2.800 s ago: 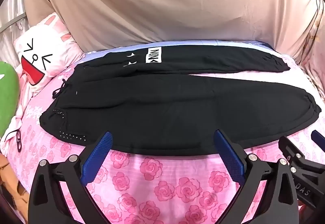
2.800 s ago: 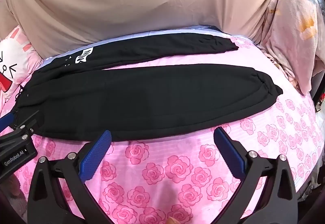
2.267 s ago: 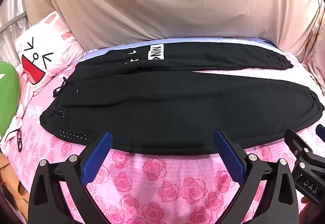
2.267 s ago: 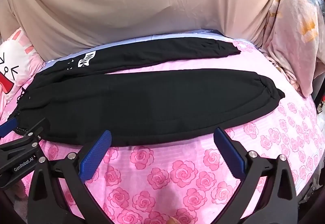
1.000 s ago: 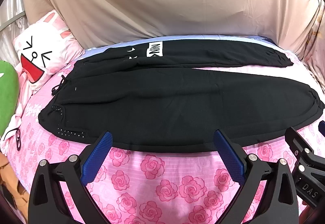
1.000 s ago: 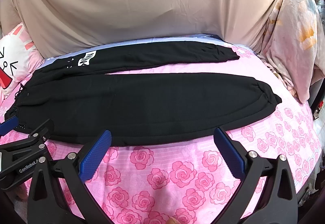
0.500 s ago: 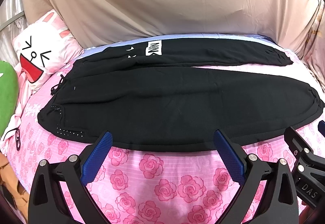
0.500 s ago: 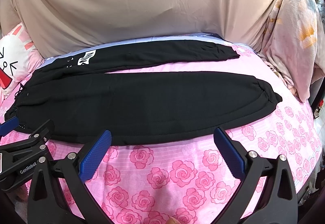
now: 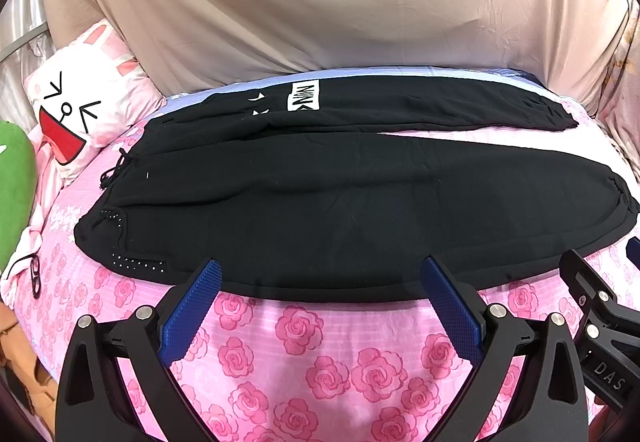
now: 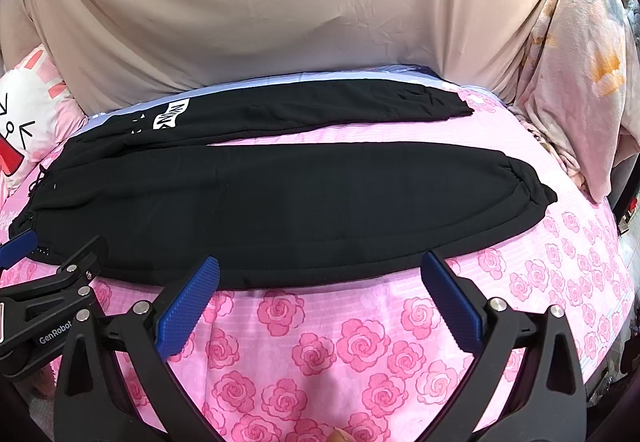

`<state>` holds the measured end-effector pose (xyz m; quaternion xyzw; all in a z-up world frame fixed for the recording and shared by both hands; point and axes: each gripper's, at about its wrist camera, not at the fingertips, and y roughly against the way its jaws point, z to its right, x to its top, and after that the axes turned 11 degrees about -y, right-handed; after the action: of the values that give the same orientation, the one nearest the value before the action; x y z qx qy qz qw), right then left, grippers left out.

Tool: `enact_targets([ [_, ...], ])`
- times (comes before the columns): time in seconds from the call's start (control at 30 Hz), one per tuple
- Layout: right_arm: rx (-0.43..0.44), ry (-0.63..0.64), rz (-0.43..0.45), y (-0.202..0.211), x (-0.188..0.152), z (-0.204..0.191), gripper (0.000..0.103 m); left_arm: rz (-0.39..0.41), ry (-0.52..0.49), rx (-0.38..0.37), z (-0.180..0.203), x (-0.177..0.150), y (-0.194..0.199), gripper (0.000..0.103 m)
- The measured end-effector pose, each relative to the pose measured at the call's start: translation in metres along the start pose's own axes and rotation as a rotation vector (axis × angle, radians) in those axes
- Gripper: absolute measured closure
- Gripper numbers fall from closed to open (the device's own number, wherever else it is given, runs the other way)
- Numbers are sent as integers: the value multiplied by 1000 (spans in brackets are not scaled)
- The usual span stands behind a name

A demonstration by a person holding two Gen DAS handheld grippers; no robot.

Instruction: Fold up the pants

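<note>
**Pants laid out, folding not yet begun**

Left wrist view showed the black pants (image 9: 340, 201) spread flat across the pink rose-print bedsheet (image 9: 304, 330), waistband (image 9: 120, 201) toward the left near the cartoon pillow (image 9: 76, 109), both legs running off to the right. The far leg (image 9: 420, 107), with its white label, lay apart from the near leg (image 9: 440, 209), a wedge of pink sheet showing between them toward the cuffs. No fold appeared anywhere in the fabric, so by my judgement the whole task remained: bringing one leg over the other, then shortening the length.

The left gripper (image 9: 318, 280) hung just over the near hem, its blue-padded jaws spread wide and holding nothing; whether the tips brushed the cloth could not be told. In the right wrist view the right gripper (image 10: 320, 274) sat likewise at the near edge of the same leg, jaws fully apart and empty, with the near cuff (image 10: 524, 189) well off to its right. Each gripper showed at the margin of the other's view, side by side.
</note>
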<state>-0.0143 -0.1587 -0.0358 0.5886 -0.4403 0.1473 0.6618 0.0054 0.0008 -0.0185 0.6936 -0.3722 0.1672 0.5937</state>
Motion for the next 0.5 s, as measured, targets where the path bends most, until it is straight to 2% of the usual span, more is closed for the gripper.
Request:
enact_targets([
  [0.5, 1, 9, -2, -11, 3, -2, 5, -20, 9, -15, -5, 5, -12, 5],
])
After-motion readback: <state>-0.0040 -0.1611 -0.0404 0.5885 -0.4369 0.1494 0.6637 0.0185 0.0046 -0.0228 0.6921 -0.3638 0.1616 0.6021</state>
